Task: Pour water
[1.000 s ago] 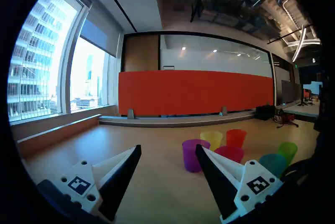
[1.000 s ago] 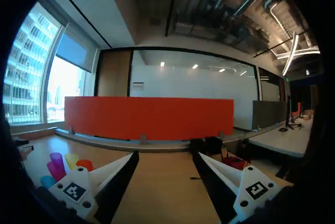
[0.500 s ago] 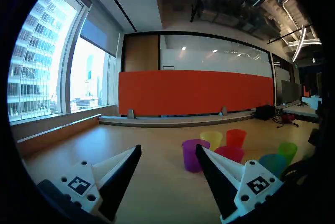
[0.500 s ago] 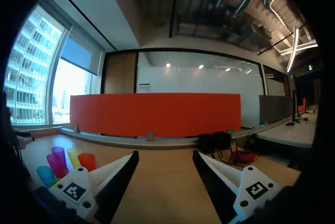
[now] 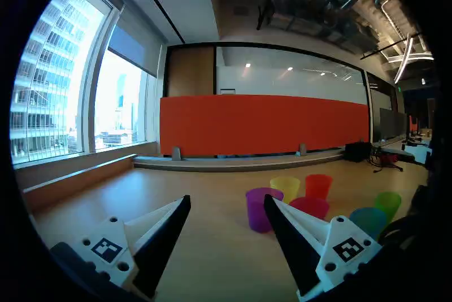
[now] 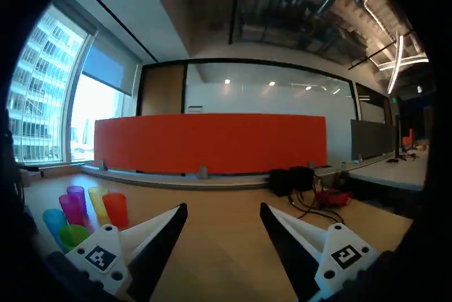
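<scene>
Several coloured plastic cups stand in a cluster on the wooden table. In the left gripper view a purple cup (image 5: 259,208) is nearest, with yellow (image 5: 285,187), orange (image 5: 318,185), pink (image 5: 309,206), blue (image 5: 367,220) and green (image 5: 388,202) cups around it. My left gripper (image 5: 226,217) is open and empty, just short of the purple cup. In the right gripper view the same cups sit at the far left: purple (image 6: 76,197), yellow (image 6: 98,201), orange (image 6: 116,209), pink (image 6: 71,209), blue (image 6: 54,222), green (image 6: 74,236). My right gripper (image 6: 223,220) is open over bare table.
The wooden table (image 5: 220,257) stretches ahead to a long orange divider (image 5: 260,124). Large windows (image 5: 51,93) line the left side. Black bags and cables (image 6: 296,180) lie at the table's far right, with more desks (image 6: 390,173) beyond.
The right gripper view has swung and tipped down a little, so the cups show more fully at its left. The left gripper has stayed still.
</scene>
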Action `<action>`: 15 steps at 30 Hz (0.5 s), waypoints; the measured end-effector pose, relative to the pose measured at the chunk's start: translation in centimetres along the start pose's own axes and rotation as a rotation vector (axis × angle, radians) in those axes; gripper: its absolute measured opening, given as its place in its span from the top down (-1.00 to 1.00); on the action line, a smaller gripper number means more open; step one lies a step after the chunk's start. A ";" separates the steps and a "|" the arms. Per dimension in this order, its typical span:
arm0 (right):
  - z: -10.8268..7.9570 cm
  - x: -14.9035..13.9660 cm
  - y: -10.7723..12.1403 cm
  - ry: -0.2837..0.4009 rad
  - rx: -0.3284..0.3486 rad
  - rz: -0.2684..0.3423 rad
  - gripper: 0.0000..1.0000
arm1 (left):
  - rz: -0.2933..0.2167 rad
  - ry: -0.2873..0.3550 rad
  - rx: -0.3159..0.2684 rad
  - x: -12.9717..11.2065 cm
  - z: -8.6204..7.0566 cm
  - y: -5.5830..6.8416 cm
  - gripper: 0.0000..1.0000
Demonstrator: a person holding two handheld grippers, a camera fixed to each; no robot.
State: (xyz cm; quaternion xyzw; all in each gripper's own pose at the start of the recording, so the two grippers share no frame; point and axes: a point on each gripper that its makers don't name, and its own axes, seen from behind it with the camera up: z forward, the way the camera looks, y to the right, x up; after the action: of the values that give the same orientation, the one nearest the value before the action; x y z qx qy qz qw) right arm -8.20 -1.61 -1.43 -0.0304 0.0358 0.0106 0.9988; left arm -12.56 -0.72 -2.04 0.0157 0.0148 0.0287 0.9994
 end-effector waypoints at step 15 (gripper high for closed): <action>-0.1 -1.5 -0.1 -0.049 -0.004 -0.007 -0.99 | 0.000 0.000 0.000 0.0 0.1 0.0 -0.92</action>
State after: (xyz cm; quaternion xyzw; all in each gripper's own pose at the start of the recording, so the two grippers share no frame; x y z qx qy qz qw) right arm -9.66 -1.77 -1.39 -0.0323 0.0111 0.0081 0.9994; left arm -12.54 -0.71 -1.99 0.0157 0.0149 0.0289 0.9993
